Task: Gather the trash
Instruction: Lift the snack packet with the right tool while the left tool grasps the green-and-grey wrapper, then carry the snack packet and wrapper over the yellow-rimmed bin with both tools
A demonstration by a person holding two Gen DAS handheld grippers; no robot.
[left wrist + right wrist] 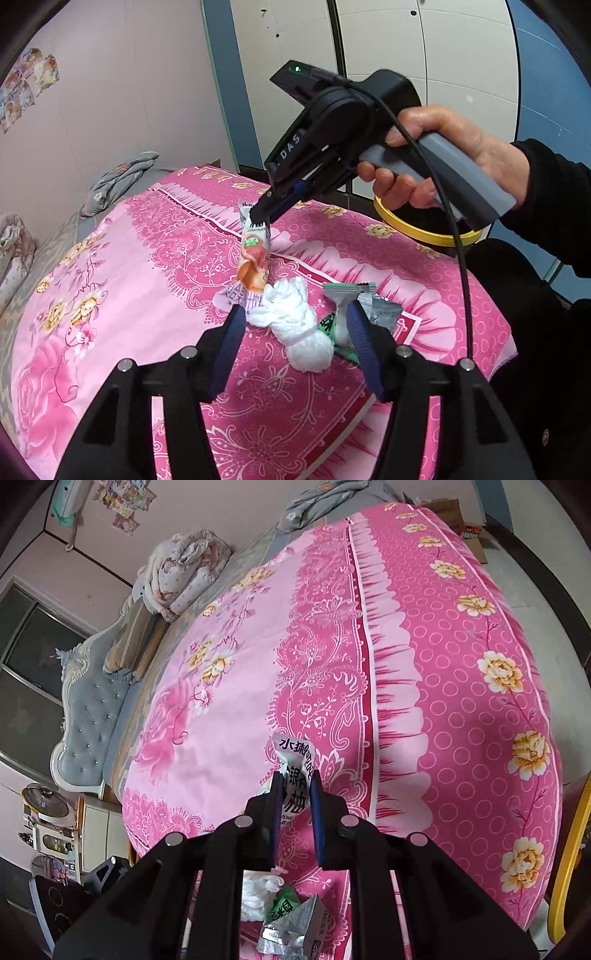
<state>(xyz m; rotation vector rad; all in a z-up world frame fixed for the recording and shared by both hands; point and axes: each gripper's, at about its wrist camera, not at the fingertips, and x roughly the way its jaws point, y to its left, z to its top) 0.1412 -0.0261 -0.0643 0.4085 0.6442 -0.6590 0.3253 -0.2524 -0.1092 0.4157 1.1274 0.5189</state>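
On the pink floral bedspread (129, 280) lies a pile of trash: a crumpled white tissue (291, 325), a green wrapper (332, 328) and a silver foil wrapper (384, 310). My right gripper (260, 218) is shut on the top of an orange and white snack wrapper (253, 262) and holds it upright, its lower end by the tissue. In the right wrist view the wrapper (295, 775) sits pinched between the pads of the right gripper (297, 794). My left gripper (295, 321) is open, with its fingers on either side of the tissue.
A yellow-rimmed bin (424, 230) stands behind the right hand at the bed's far edge. Folded bedding (181, 572) and a grey headboard (88, 716) lie at the head of the bed. White wardrobe doors (406, 44) are behind.
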